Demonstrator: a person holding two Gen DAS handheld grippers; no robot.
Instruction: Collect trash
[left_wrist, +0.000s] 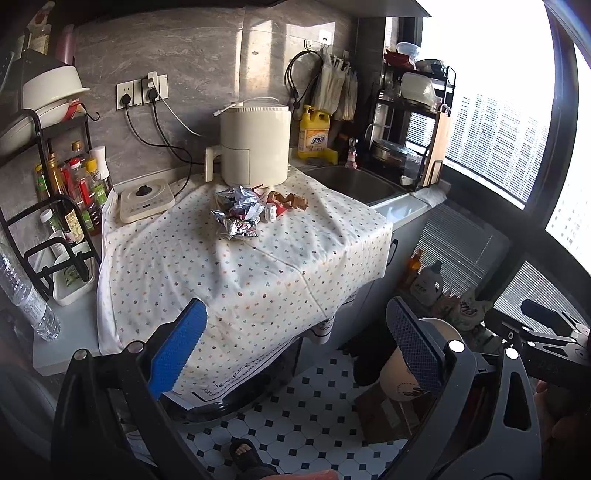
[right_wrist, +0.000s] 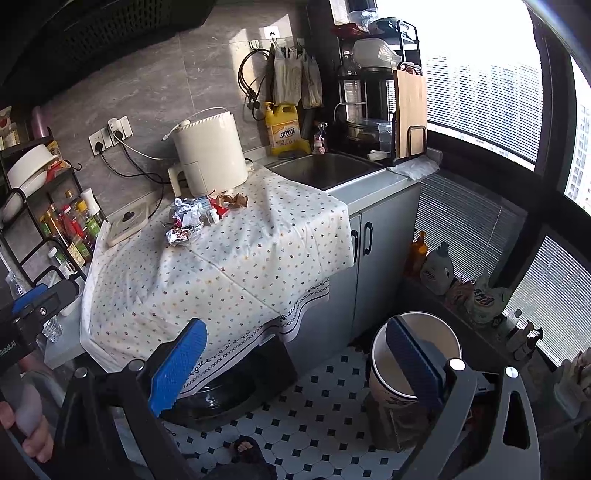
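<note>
Fingers on both tools are standing wide apart and holding nothing: you are keeping the left gripper (left_wrist: 291, 354) and the right gripper (right_wrist: 295, 362) low, at the near edge of the dotted tablecloth (left_wrist: 258, 277), well short of the work.

Out past the fingertips, the trash is lying in a loose heap at the far side of the cloth, just in front of the cream appliance (left_wrist: 255, 142). You are looking at crumpled foil wrappers (left_wrist: 238, 212) on the left of the heap, a small white-and-red piece beside them, and brown crumpled paper (left_wrist: 291, 201) on the right. The heap's long axis is running left to right, roughly along the back wall; the single pieces are too crushed to point any way.

Judging by looks, all of it is light and soft, and the foil is likely slick and springy, so it may slip or push away. You should be taking hold across a raised fold near a wad's middle, not a thin edge, and pinching clear of the cloth.

The paper bucket (right_wrist: 413, 354) is waiting on the floor, under the right tool.
</note>
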